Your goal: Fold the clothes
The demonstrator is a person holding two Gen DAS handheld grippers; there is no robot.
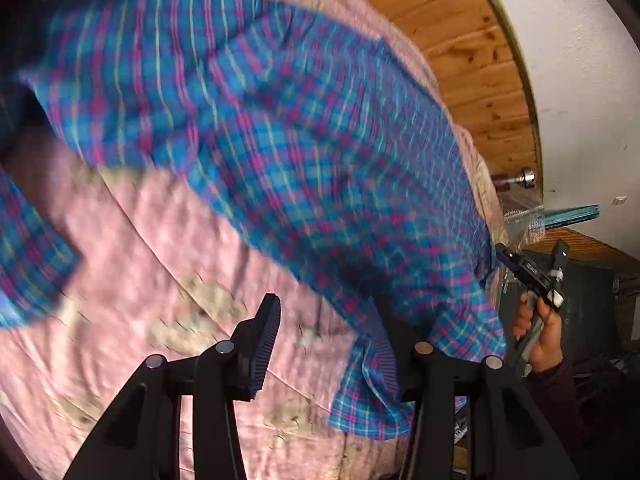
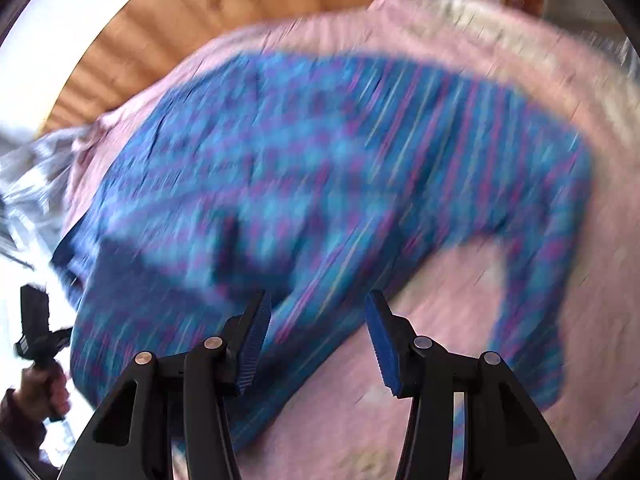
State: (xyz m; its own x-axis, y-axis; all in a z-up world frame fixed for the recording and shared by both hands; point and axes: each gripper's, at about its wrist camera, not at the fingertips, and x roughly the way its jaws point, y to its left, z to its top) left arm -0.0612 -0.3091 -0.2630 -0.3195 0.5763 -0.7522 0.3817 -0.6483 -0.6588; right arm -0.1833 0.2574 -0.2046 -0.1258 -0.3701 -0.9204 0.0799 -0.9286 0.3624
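Pink patterned bedspread [image 1: 132, 240] covers the bed below a knotty wooden headboard [image 1: 460, 52] and a white wall. Across it lies the blue and magenta plaid shirt [image 1: 280, 128], its long axis slanting from far left to near right of the left gripper [image 1: 326, 346]. Those jaws stand spread; a plaid hem drapes over the right-hand pad, not pinched. The right gripper [image 2: 318, 340] also has jaws spread and empty, the cloth lying ahead and to their left, partly beneath the left pad. Judging by this, the left gripper sits nearer a graspable edge.
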